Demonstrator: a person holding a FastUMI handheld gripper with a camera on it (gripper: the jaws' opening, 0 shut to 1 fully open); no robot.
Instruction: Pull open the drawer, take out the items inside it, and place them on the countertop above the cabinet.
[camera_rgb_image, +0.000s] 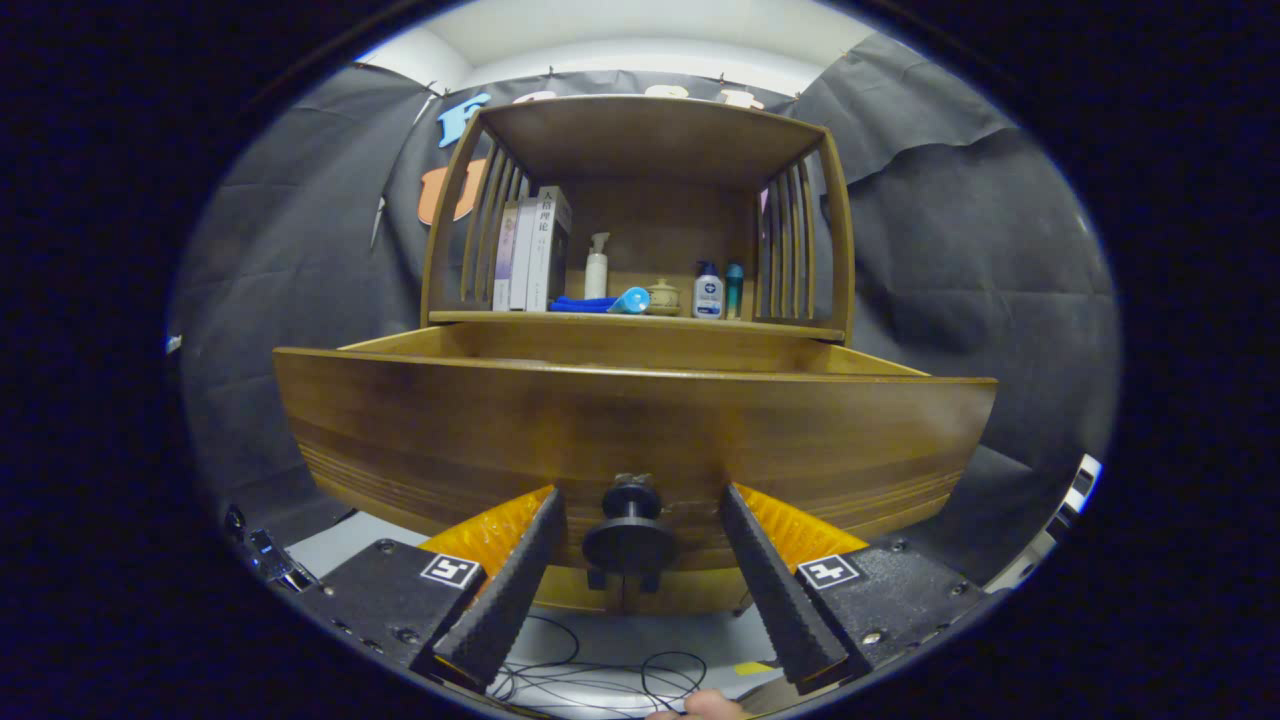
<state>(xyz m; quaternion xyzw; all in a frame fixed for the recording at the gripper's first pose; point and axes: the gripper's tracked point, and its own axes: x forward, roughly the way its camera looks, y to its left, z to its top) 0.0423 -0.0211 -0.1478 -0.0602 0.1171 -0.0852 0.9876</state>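
The wooden drawer (630, 430) stands pulled out from the cabinet, its front panel close ahead of my fingers. Its black round knob (630, 540) sits between my two fingertips, and neither pad touches it. My gripper (640, 515) is open, the black ribbed fingers (520, 580) spread on either side of the knob. The inside of the drawer is hidden behind its front panel. Above it lies the countertop (640, 320) under the shelf frame.
On the countertop stand books (535, 250), a white pump bottle (597, 268), a blue cloth (582, 304), a light blue tube (630, 300), a small lidded pot (662, 297) and two small bottles (708, 292). Cables (600, 675) lie on the floor below.
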